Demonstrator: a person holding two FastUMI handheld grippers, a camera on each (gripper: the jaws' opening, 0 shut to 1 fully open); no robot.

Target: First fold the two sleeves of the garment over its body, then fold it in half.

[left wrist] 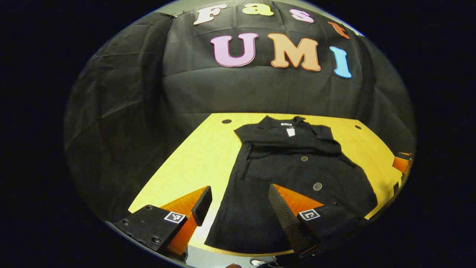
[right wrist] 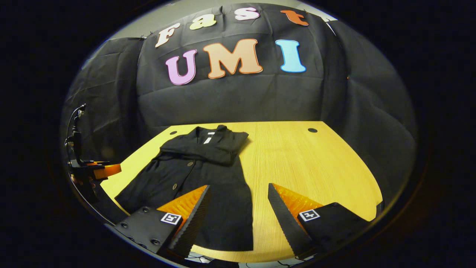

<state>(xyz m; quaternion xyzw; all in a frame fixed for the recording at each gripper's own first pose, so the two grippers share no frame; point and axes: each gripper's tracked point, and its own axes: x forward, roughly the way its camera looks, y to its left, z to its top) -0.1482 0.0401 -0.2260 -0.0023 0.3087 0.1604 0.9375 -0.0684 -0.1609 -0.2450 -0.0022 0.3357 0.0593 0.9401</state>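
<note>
A black buttoned garment (left wrist: pixel 293 175) lies flat on the yellow wooden table (left wrist: pixel 208 149), collar and white tag toward the wall, both sleeves folded across its chest. My left gripper (left wrist: pixel 238 208) stands open above the hem's left corner; one finger is over bare table, the other over cloth. In the right gripper view the same garment (right wrist: pixel 200 178) lies to the left. My right gripper (right wrist: pixel 238 210) is open over the hem's right edge, one finger above cloth, the other above the table (right wrist: pixel 305 163). Nothing is held.
The other gripper (right wrist: pixel 93 171) with its cable shows at the far left of the right gripper view, and as an orange part (left wrist: pixel 402 163) at the right edge of the left gripper view. Round holes (right wrist: pixel 312 130) mark the table's far corners.
</note>
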